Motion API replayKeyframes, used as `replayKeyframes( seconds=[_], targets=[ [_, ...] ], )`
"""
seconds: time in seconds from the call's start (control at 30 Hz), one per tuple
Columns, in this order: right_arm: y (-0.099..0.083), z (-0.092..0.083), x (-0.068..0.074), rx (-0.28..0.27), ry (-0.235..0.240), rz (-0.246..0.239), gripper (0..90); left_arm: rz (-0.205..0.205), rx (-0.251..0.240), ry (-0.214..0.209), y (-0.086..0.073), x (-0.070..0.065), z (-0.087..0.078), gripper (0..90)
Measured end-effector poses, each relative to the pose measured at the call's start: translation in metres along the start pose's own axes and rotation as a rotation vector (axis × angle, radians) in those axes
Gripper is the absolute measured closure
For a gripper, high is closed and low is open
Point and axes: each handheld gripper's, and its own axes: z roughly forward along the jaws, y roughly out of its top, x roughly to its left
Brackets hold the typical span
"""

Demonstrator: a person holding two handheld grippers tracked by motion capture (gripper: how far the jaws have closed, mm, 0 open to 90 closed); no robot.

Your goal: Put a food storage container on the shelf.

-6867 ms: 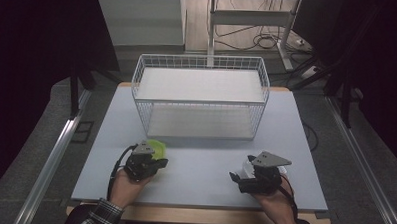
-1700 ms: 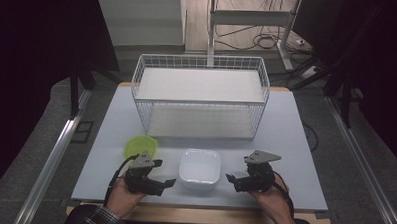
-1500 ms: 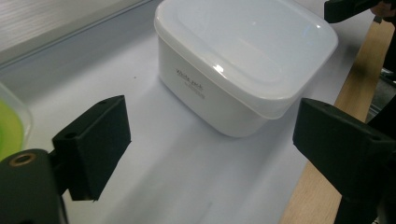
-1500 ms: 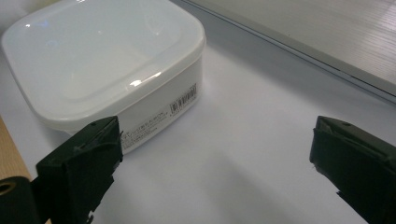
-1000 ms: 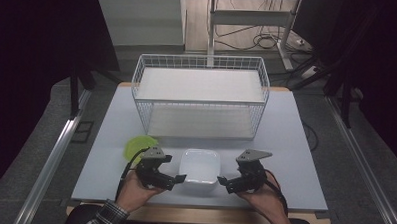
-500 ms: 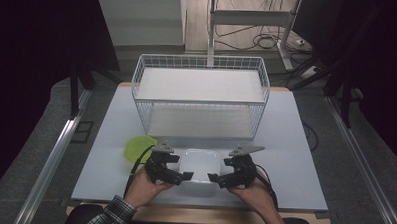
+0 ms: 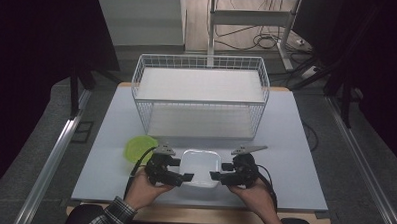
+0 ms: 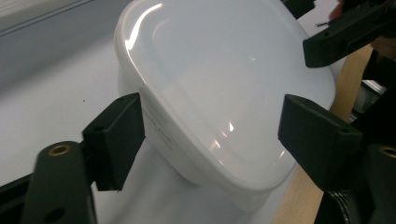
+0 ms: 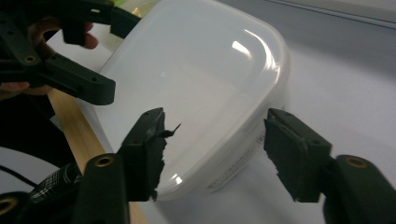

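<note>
A white, square plastic container point(image 7: 199, 164) sits open side up near the table's front edge. My left gripper point(image 7: 186, 177) reaches in from the left. In the left gripper view its jaws point(image 8: 210, 135) straddle the container's point(image 8: 224, 84) near rim, one outside the wall, one over the inside. My right gripper point(image 7: 215, 176) comes in from the right and straddles the opposite rim point(image 9: 215, 140) the same way. Both pairs of jaws have just been closing, with gaps still visible at the pads. Each gripper view shows the other gripper point(image 8: 345, 28) point(image 9: 79, 84) farther off.
A lime green bowl point(image 7: 139, 147) lies just left of the left gripper. A white wire basket point(image 7: 199, 99) with two shelves stands at the middle back of the pale table point(image 7: 295, 160). The wooden front edge point(image 9: 77, 135) is close behind the container.
Both grippers have moved inward from beside the container to its left and right rims. Their jaws stand narrower than a second ago. The container has not moved.
</note>
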Motion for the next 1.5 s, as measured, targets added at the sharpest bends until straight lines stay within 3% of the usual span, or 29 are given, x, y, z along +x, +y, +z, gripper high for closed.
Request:
replayKeyframes(
  seconds=[0.13,0.37,0.47,0.57,0.87,1.13,1.3,1.5],
  targets=[
    [-0.007,-0.008,0.005,-0.020,-0.005,0.040,51.7,-0.026,-0.001,0.010,-0.006,-0.006,-0.007,33.9],
    [-0.011,-0.012,0.015,-0.038,-0.047,0.028,58.0,-0.026,-0.015,0.050,-0.010,-0.011,-0.015,46.7],
    [-0.011,-0.012,0.014,-0.050,-0.052,0.033,59.6,-0.054,-0.030,0.033,-0.011,-0.007,-0.017,53.0],
    [-0.011,-0.012,0.014,-0.056,-0.054,0.072,62.0,-0.070,-0.033,0.030,-0.011,-0.006,-0.018,56.4],
    [-0.011,-0.017,0.016,-0.104,-0.095,0.052,71.3,-0.052,-0.071,0.070,-0.011,-0.009,-0.022,69.2],
    [-0.012,-0.018,0.015,-0.117,-0.096,0.052,73.3,-0.069,-0.094,0.064,-0.014,-0.008,-0.022,72.1],
    [-0.014,-0.018,0.017,-0.129,-0.125,0.036,77.3,-0.042,-0.102,0.110,-0.014,-0.011,-0.021,77.2],
    [-0.014,-0.016,0.016,-0.148,-0.141,0.029,77.4,-0.052,-0.119,0.122,-0.014,-0.009,-0.018,77.0]
  ],
)
